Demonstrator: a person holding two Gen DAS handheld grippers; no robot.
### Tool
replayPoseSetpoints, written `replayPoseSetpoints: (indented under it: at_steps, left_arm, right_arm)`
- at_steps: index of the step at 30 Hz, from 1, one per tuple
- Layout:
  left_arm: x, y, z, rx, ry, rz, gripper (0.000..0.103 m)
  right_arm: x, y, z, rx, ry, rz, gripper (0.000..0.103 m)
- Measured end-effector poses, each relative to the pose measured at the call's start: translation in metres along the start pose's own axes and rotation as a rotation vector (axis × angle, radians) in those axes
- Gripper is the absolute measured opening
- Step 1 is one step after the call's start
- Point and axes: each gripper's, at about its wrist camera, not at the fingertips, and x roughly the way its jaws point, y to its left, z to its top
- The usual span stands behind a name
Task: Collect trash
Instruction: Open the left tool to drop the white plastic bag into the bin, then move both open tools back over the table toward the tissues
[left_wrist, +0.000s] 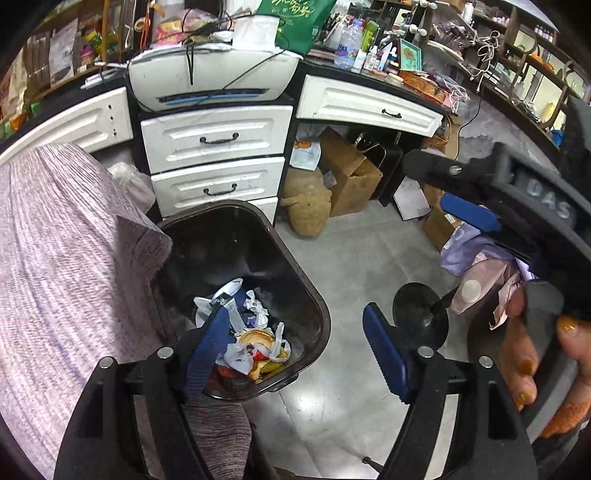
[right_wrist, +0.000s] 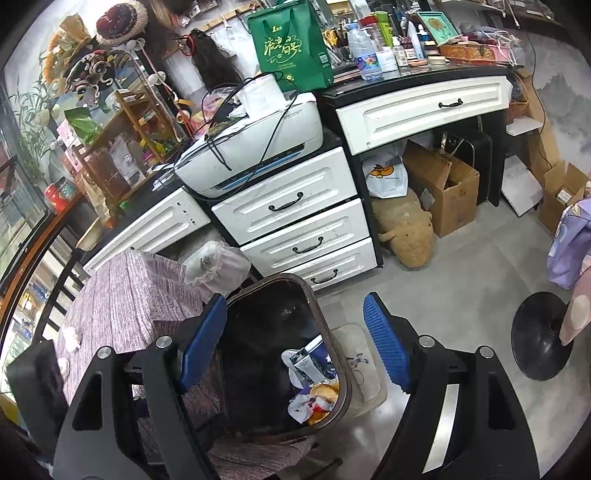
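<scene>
A dark rectangular trash bin (left_wrist: 310, 295) stands on the floor beside a cloth-covered surface (left_wrist: 66, 266). Crumpled wrappers, paper and food scraps (left_wrist: 247, 339) lie in its bottom. My left gripper (left_wrist: 295, 350) hangs open and empty above the bin's near right corner. In the right wrist view the same bin (right_wrist: 332, 332) holds the trash (right_wrist: 314, 384), and my right gripper (right_wrist: 295, 339) is open and empty above it. The right gripper also shows at the right of the left wrist view (left_wrist: 469, 210), held in a hand.
White drawers (left_wrist: 218, 162) and a printer (left_wrist: 214, 81) stand behind the bin. Cardboard boxes (left_wrist: 351, 173) and a plush toy (left_wrist: 306, 206) sit under the desk. A black round stand base (left_wrist: 421, 314) is on the grey floor, right. A small mat (right_wrist: 358, 365) lies beside the bin.
</scene>
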Motion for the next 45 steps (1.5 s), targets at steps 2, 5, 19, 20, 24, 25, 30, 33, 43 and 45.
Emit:
replayPoseSetpoints:
  at_steps: [2,5,19,20,24,25,30,33,43,45]
  left_arm:
    - [-0.009,0.004,-0.002,-0.006,-0.014,-0.003,0.075]
    - [-0.024,0.013,-0.005,-0.027,-0.035,-0.010,0.077]
    - [-0.101,0.070,-0.035,-0.011,-0.173,0.192,0.085]
    - [-0.106,0.081,-0.039,-0.027,-0.175,0.212,0.085]
    - [-0.122,0.114,-0.049,-0.093,-0.175,0.271,0.085]
    - [-0.127,0.125,-0.052,-0.111,-0.178,0.300,0.085]
    - [-0.151,0.181,-0.067,-0.226,-0.180,0.410,0.089]
    - [-0.168,0.215,-0.081,-0.312,-0.192,0.471,0.092]
    - [-0.192,0.326,-0.091,-0.470,-0.166,0.706,0.092]
    - [-0.189,0.342,-0.088,-0.499,-0.149,0.695,0.092]
  right_arm:
    - [0.001,0.003,-0.002,-0.012,0.003,0.012,0.076]
    - [0.001,0.010,-0.004,-0.035,0.007,0.029,0.076]
    - [0.007,0.077,-0.027,-0.255,0.080,0.162,0.076]
    - [0.007,0.084,-0.030,-0.275,0.084,0.168,0.076]
    - [0.011,0.118,-0.041,-0.348,0.129,0.211,0.076]
    - [0.012,0.125,-0.044,-0.364,0.138,0.219,0.076]
    - [0.016,0.160,-0.056,-0.438,0.167,0.243,0.076]
    - [0.019,0.179,-0.064,-0.465,0.187,0.265,0.076]
    - [0.027,0.236,-0.092,-0.564,0.247,0.325,0.076]
    - [0.026,0.242,-0.094,-0.578,0.249,0.328,0.076]
